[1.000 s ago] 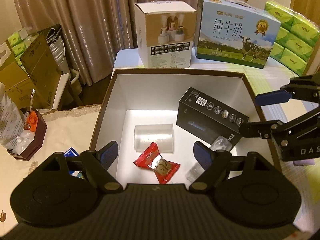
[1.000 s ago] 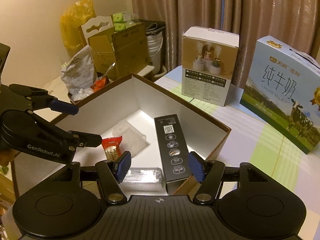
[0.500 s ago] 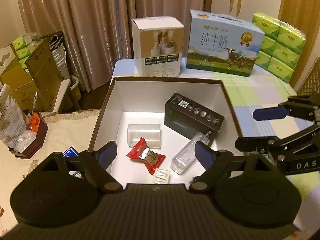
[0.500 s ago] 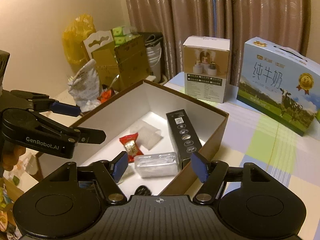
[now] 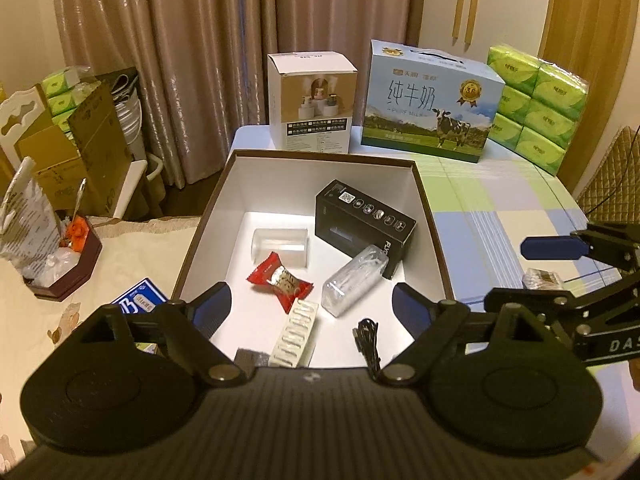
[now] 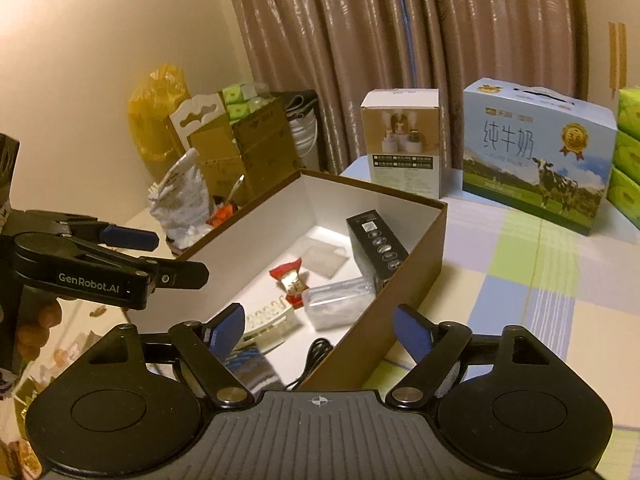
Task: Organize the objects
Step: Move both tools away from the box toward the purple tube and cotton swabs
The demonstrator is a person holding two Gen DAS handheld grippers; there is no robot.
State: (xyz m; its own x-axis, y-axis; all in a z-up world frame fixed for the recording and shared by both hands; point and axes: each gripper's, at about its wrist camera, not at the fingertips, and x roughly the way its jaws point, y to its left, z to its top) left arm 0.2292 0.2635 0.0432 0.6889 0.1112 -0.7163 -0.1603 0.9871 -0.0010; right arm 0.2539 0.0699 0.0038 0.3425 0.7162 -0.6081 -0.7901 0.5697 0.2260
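The table [image 5: 500,200] carries everything, its checked cloth bare to my right; on it sits the big brown box [image 5: 434,240], white inside, and that box is where the task's things now lie; against its far right wall leans the black carton [image 5: 362,220], the largest piece in it; beside that, the clear plastic bottle [image 5: 352,280] lies on its side touching the carton's near end; further left a clear tub [image 5: 280,242] lies on the floor of the box; nearer me the red sweet wrapper [image 5: 280,278], the small white blister strip [image 5: 296,334], and a coiled black cable [image 5: 366,340] by the near wall

I judge that I am between placements, with nothing in hand; my left gripper [image 5: 310,304] hangs over the near end of the box with its fingers [image 5: 212,306] spread and nothing between them; my right gripper [image 6: 318,330] sits over the box's near right corner, its fingers [image 6: 412,330] have just been opening and stand spread, bare of any load

Outside the box I see a blue packet [image 5: 138,300] on the cream cloth just left of it, and a small packet [image 5: 542,278] on the table behind my right gripper; I cannot tell what that one is

The next move, as I read it, calls for choosing one of these strays, swinging the nearer gripper clear of the box wall, coming down with fingers wide, and closing across the packet's narrow side; the flat blue packet may want a shallow approach to get a finger under its edge
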